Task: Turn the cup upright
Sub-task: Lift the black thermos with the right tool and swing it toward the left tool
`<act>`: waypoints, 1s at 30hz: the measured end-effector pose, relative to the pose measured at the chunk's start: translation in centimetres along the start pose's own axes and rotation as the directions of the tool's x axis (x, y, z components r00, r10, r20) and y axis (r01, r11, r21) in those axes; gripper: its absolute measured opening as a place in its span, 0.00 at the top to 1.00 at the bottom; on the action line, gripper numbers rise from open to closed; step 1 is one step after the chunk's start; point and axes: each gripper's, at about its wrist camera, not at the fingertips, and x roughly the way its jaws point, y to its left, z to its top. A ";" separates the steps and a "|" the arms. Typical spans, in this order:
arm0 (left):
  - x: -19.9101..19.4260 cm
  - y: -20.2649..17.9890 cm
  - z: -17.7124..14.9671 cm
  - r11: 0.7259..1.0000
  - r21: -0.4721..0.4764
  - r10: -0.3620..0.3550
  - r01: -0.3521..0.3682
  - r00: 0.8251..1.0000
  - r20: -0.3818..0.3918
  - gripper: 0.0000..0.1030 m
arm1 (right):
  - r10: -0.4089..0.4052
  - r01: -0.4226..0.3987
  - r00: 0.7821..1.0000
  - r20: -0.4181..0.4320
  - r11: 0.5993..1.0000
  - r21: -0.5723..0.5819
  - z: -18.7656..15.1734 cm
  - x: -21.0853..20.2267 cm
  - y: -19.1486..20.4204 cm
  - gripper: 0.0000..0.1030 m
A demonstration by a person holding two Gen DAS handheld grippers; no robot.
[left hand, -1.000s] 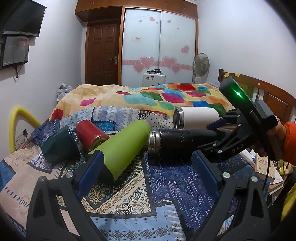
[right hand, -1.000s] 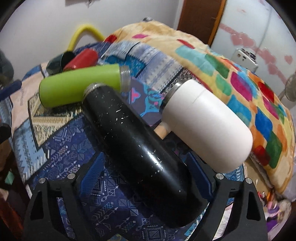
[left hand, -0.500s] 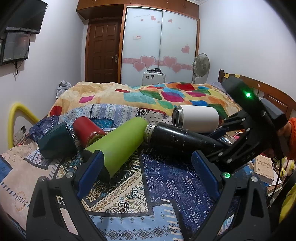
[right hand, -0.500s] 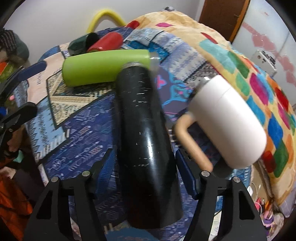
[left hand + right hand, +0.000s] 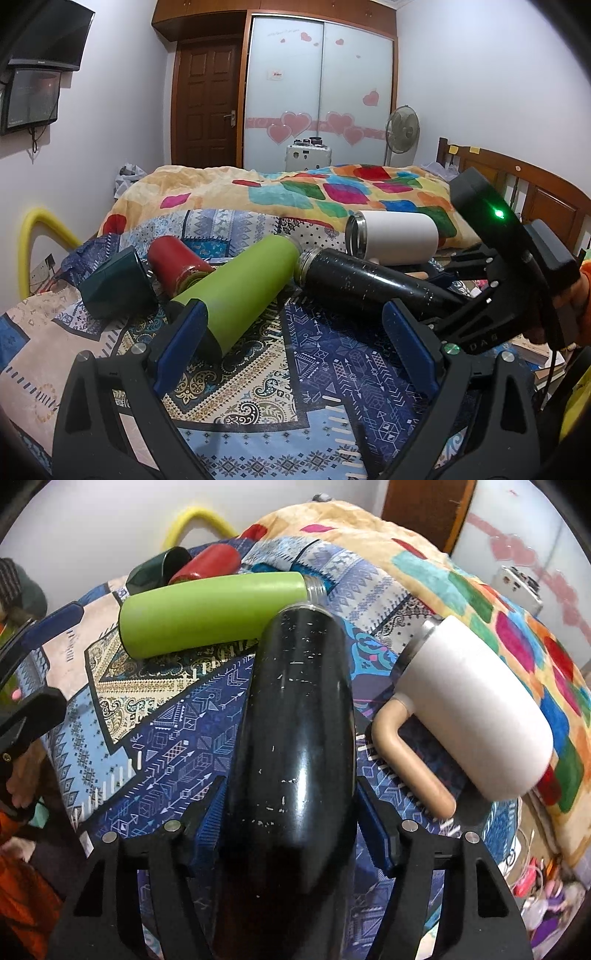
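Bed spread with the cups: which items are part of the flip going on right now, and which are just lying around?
In use:
black flask, on its side
right gripper, jaws closed on it

Lying about:
green flask
white mug
red cup
dark green cup
left gripper, open and empty

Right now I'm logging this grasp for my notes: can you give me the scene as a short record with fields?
surface: patterned bedspread
target: black flask, lying on its side, open mouth pointing away from the right gripper
right gripper: fingers closed on the black flask near its base
left gripper: open, holding nothing
neighbours: green flask, red cup, dark green cup, white mug; none upright
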 end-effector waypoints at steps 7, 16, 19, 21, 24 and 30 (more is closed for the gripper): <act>-1.4 -0.7 0.4 1.000 0.017 -0.008 0.008 1.000 0.010 0.05 | -0.030 0.025 0.994 0.102 0.999 0.045 -0.4 -3.1 0.8 0.40; -4.1 -1.1 1.3 0.999 0.036 -0.007 0.006 0.999 0.044 0.04 | -0.045 0.029 0.982 0.183 0.996 0.089 -1.4 -5.5 1.7 0.40; -5.1 -0.9 1.7 0.999 0.033 -0.002 0.000 0.998 0.058 0.03 | -0.076 0.060 0.972 0.223 0.995 0.078 -2.1 -7.1 2.9 0.40; -5.8 -0.7 1.9 1.000 0.031 0.002 -0.004 0.998 0.066 0.03 | -0.075 0.058 0.966 0.247 0.995 0.075 -2.3 -8.0 3.3 0.40; -6.8 -0.5 2.2 1.000 0.027 0.010 -0.012 0.997 0.080 0.03 | -0.078 0.060 0.955 0.287 0.996 0.071 -2.7 -9.4 4.4 0.40; -9.1 0.0 2.3 0.999 0.028 0.027 -0.030 0.995 0.101 0.01 | -0.066 0.036 0.924 0.377 0.996 0.086 -3.5 -11.0 6.0 0.40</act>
